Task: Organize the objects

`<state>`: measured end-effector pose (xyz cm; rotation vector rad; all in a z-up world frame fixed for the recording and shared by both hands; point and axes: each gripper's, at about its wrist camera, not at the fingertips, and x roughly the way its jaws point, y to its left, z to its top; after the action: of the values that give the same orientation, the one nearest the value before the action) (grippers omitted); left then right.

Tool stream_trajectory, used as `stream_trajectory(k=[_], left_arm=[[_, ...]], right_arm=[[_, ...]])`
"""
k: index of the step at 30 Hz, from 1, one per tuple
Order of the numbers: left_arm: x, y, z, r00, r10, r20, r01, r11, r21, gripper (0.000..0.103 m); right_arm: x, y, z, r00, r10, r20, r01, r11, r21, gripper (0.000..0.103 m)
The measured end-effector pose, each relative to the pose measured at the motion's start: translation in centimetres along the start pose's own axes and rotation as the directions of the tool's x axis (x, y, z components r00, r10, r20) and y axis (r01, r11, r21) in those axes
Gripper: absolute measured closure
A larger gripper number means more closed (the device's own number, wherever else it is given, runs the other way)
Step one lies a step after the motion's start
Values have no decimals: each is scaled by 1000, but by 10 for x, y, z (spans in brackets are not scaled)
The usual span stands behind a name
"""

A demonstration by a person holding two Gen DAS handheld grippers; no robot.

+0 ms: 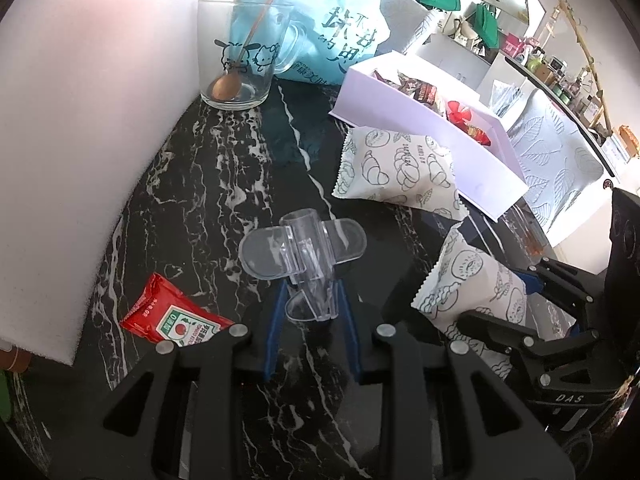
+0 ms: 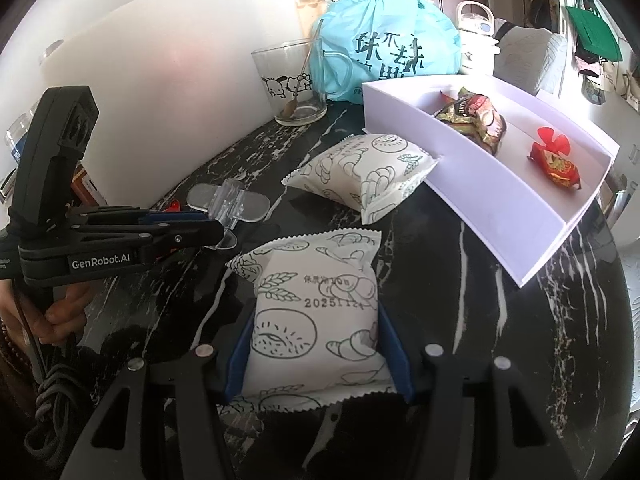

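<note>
The right claw [image 2: 316, 344] grips a bread packet [image 2: 316, 320], its long axis pointing ahead; the white box [image 2: 472, 184] lies ahead and right. The left claw [image 1: 310, 304] pinches a clear plastic clip [image 1: 304, 252] above the desk [image 1: 208, 200].

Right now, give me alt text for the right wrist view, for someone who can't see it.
The right gripper clamps a white pastry packet above a black marble table. Beyond lie a second packet and a white tray of wrapped snacks. At left, the left gripper holds a clear plastic piece.
</note>
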<state>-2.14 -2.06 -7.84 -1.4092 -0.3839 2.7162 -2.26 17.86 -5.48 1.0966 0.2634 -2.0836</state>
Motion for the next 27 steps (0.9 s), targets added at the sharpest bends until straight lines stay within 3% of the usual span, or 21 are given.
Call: stream_trajectory(k=[3, 6, 8, 11, 17, 22, 27], left_arm=[[1, 3, 2, 1000, 27, -3, -27, 999, -19, 76], [1, 7, 3, 999, 50, 1, -50, 998, -40, 67], [2, 9, 5, 997, 77, 7, -76, 996, -50, 52], [1, 10, 7, 994, 100, 31, -98, 994, -55, 43], [0, 7, 16, 989, 105, 103, -101, 994, -41, 37], [15, 4, 22, 995, 82, 53, -81, 997, -12, 36], [23, -5, 21, 995, 98, 29, -99, 994, 51, 28]], right_arm=[[1, 1, 0, 1000, 0, -1, 0, 1000, -1, 43], [1, 2, -1, 1000, -5, -3, 5, 1000, -6, 43], [2, 3, -1, 1000, -10, -5, 10, 1000, -13, 42], [5, 4, -2, 1000, -15, -10, 14, 1000, -21, 41], [7, 1, -2, 1000, 4, -16, -5, 1000, -7, 38], [9, 2, -2, 1000, 5, -20, -5, 1000, -11, 31], [12, 9, -3, 1000, -18, -23, 17, 999, -44, 25]])
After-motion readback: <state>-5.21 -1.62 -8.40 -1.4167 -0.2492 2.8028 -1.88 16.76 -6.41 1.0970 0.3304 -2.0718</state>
